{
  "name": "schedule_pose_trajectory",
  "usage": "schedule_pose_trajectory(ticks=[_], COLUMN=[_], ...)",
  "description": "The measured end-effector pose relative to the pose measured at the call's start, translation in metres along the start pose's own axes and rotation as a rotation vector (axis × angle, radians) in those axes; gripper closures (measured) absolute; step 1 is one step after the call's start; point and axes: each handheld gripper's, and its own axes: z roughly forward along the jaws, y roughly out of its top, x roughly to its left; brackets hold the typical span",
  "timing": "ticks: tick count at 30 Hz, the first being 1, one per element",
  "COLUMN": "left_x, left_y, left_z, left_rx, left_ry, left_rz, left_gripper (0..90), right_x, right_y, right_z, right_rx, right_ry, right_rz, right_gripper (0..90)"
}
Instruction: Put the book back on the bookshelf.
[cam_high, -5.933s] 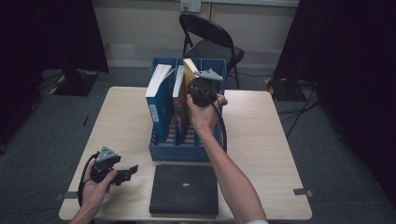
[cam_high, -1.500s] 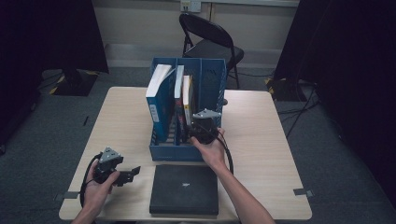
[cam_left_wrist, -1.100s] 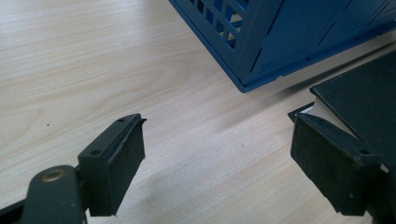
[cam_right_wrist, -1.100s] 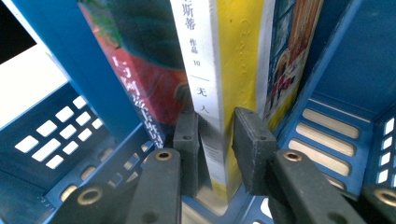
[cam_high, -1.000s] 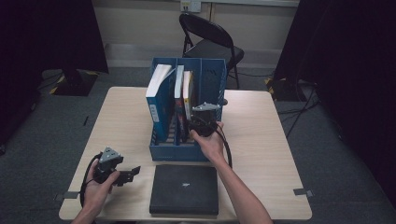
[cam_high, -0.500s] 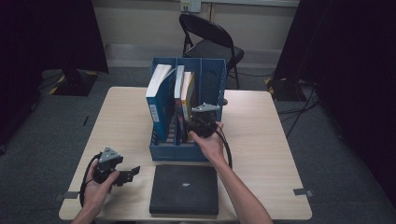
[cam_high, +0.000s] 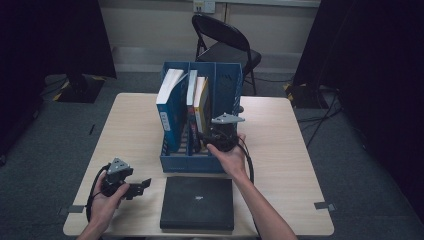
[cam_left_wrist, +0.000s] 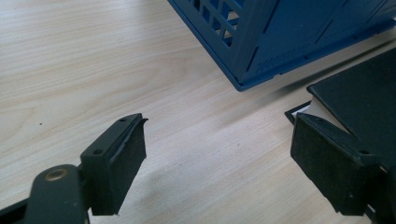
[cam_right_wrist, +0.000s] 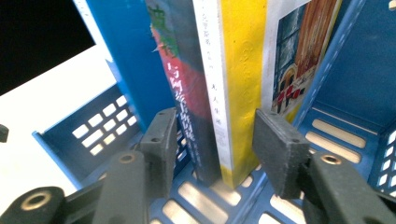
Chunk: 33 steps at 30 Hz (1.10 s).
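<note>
A: Starting at the left, the left gripper (cam_high: 142, 186) rests low over the table (cam_high: 130, 125) near the front corner, its jaws wide apart with nothing between them. Just beside one jaw lies the black book (cam_high: 197, 202), flat in front of the blue file rack (cam_high: 200, 162).

B: And the blue book (cam_high: 169, 112) leans in the rack's left slot, well apart from the action. The real work is in the middle slot, isn't it?

A: Yes. The right gripper (cam_right_wrist: 212, 140) sits at the foot of two upright books, the dark-spined book (cam_right_wrist: 184, 88) and the yellow-spined book (cam_right_wrist: 240, 79). Its jaws have just been opening; both spines stand between the pads, but the pads look clear of them on either side.

B: So the books are standing on the rack's slotted floor, released by the look of it.

A: I'd judge so. To finish well, the hand should draw straight back along the slot without swinging sideways, or a pad could catch a spine and drag it out.

B: And watch the yellow one; if it tips, it could lean into the empty space on the right
</note>
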Motion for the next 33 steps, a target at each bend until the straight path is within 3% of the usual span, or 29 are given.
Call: schedule_pose_trajectory(ticks=[5,13,16,20,26,28,33], left_x=[-0.007,-0.017,-0.018,-0.019,-0.028,-0.029,-0.035], left_y=[0.001,0.004,0.005,0.007,0.01,0.01,0.013], left_z=[0.0,0.001,0.0,-0.001,0.001,0.004,0.006], left_rx=[0.004,0.017,0.015,0.018,0.031,0.044,0.041], left_ry=[-0.019,-0.041,-0.044,-0.034,-0.035,-0.064,-0.067], left_rz=[0.011,0.041,0.024,0.02,0.064,0.044,0.056], left_gripper=[17.8,17.9,17.4,15.8,15.7,15.9,16.8], right_x=[-0.001,0.007,0.01,0.012,0.008,0.006,0.002], right_y=[-0.004,-0.02,-0.028,-0.044,-0.074,-0.086,-0.114], right_z=[-0.018,-0.056,-0.072,-0.091,-0.121,-0.125,-0.126], right_rx=[-0.028,-0.038,-0.043,-0.028,-0.004,0.019,0.079], right_ry=[0.025,0.027,0.034,0.039,0.024,0.018,0.023], right_rz=[0.009,-0.037,-0.046,-0.03,0.0,0.006,0.031], right_gripper=[47.3,47.2,46.8,45.5,43.7,42.9,39.8])
